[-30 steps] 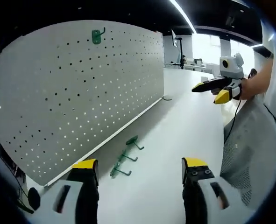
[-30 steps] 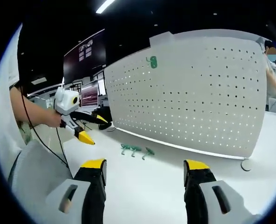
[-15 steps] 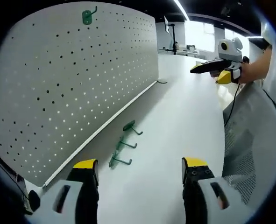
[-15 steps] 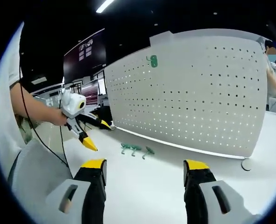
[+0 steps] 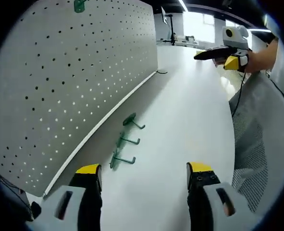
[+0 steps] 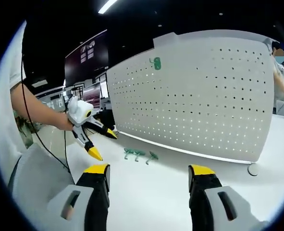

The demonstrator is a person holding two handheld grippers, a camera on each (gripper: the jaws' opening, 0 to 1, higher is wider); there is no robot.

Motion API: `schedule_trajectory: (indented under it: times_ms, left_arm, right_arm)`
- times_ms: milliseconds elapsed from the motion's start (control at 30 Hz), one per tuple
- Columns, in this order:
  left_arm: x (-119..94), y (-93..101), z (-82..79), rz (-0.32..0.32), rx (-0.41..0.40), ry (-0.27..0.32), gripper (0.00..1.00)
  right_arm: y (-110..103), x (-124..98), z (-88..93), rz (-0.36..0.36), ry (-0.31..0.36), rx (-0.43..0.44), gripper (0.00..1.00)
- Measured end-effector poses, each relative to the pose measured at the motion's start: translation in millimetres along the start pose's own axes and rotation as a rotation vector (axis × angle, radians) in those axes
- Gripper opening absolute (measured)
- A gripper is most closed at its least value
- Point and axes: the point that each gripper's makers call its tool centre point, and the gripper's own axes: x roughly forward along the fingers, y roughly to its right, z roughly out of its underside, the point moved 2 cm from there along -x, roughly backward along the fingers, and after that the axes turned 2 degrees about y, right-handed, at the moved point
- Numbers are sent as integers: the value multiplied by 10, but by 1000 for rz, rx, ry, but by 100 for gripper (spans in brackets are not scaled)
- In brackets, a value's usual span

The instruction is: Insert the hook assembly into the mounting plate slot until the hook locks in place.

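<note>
I am holding my left gripper [image 5: 144, 174] and right gripper [image 6: 149, 173] above the white table [image 5: 190, 120], both with jaws apart and empty. Three green metal hooks [image 5: 124, 147] are lying at lower centre, beside the upright white perforated pegboard [image 5: 69, 82].

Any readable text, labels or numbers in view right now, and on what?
Nothing legible.
Dark wall screen: pale marks near its top, too small and blurred to read.
Pegboard, green hooks on the table, both grippers: no print visible.
</note>
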Motion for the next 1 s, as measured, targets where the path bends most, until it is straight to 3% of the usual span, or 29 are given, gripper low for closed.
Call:
schedule_trajectory:
  times_ms: [500, 633, 1000]
  left_arm:
    - [178, -159, 84, 66, 53, -100, 72]
    - [229, -216, 90, 72, 28, -110, 72]
    - [315, -225, 144, 133, 90, -169, 71]
  right_arm:
    - [-8, 7, 11, -3, -4, -4, 64]
    - [-2, 5, 13, -1, -3, 0, 64]
    - [12, -7, -11, 5, 7, 10, 64]
